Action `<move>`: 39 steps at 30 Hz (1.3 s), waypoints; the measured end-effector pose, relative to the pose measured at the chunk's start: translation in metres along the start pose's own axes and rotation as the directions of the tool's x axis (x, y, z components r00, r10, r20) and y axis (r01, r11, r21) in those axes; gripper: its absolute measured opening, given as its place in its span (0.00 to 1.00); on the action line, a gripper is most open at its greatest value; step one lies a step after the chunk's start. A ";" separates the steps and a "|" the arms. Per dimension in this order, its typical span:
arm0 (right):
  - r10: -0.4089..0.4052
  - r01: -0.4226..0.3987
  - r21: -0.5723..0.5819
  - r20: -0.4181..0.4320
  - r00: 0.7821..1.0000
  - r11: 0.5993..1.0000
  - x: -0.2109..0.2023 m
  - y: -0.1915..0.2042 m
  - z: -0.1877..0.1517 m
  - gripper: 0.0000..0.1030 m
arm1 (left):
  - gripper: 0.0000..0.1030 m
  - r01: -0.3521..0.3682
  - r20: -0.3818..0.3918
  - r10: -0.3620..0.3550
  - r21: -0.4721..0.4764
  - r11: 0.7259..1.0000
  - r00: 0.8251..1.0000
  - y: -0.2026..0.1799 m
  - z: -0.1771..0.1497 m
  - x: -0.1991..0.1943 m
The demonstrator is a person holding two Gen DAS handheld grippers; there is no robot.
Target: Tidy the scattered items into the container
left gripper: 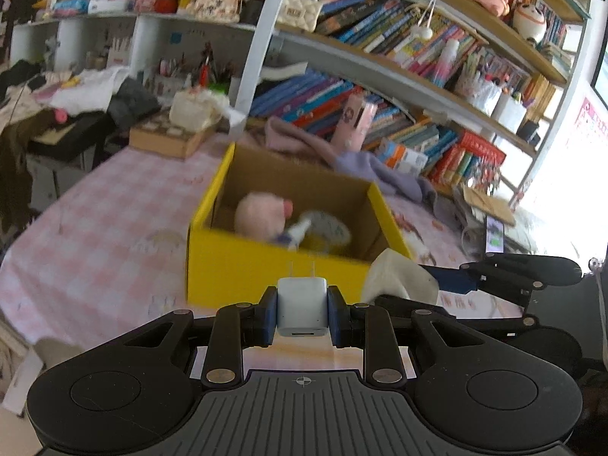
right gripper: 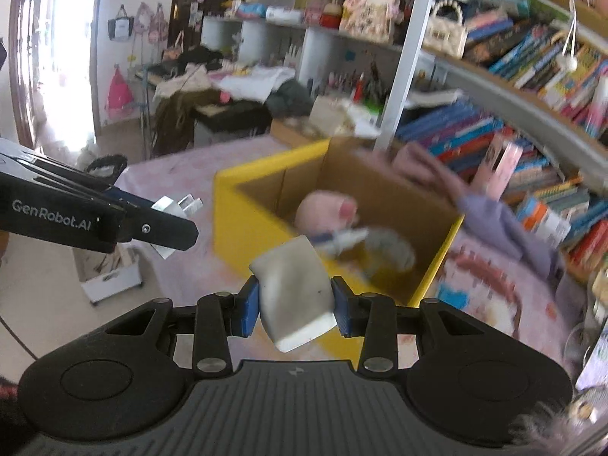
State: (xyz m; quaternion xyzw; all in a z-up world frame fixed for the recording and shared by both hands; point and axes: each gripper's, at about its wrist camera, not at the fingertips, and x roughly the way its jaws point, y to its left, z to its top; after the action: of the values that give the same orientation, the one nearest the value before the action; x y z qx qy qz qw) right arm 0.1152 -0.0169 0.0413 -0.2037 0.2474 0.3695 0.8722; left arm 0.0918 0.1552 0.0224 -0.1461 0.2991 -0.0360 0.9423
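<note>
Left gripper [left gripper: 302, 309] is clamped on our white charger [left gripper: 302, 304], prongs pointing up, held just short of the yellow box's [left gripper: 243, 266] near wall. Over to the right, our right gripper [right gripper: 294, 302] is pinching a pale pouch [right gripper: 294, 290] at the box's near corner. Inside the box we've got a pink plush [left gripper: 258, 214], a small spray bottle [left gripper: 298, 231] and something grey-white, too blurry to name. Box sits on the pink checked tablecloth [left gripper: 114, 228], with a purple cloth [left gripper: 380, 171] behind it.

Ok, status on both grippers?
Left gripper shut on white charger. Right gripper shut on white pouch. Both short of yellow box. Path clear.
</note>
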 end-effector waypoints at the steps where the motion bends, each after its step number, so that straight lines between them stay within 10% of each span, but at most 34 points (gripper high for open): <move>1: -0.004 0.004 -0.001 0.008 1.000 1.000 0.003 -0.005 0.005 0.35 | 0.24 -0.002 0.009 0.002 0.007 1.000 1.000 -0.001 0.007 0.005; 17: -0.055 0.057 0.024 -0.096 0.994 0.998 0.102 -0.108 0.044 0.35 | 0.24 -0.014 -0.117 0.030 0.135 0.991 0.993 -0.028 0.057 0.130; 39: 0.069 -0.095 -0.062 -0.339 0.938 0.994 0.218 -0.135 0.049 0.36 | 0.24 0.032 -0.399 0.076 0.256 0.966 0.914 -0.049 0.036 0.212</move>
State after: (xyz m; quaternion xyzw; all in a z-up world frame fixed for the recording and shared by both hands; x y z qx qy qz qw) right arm 0.3615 0.0409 -0.0229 -0.2868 0.3864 0.3746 0.7925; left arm 0.2870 0.0848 -0.0528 -0.0086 0.4822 -0.0932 0.8710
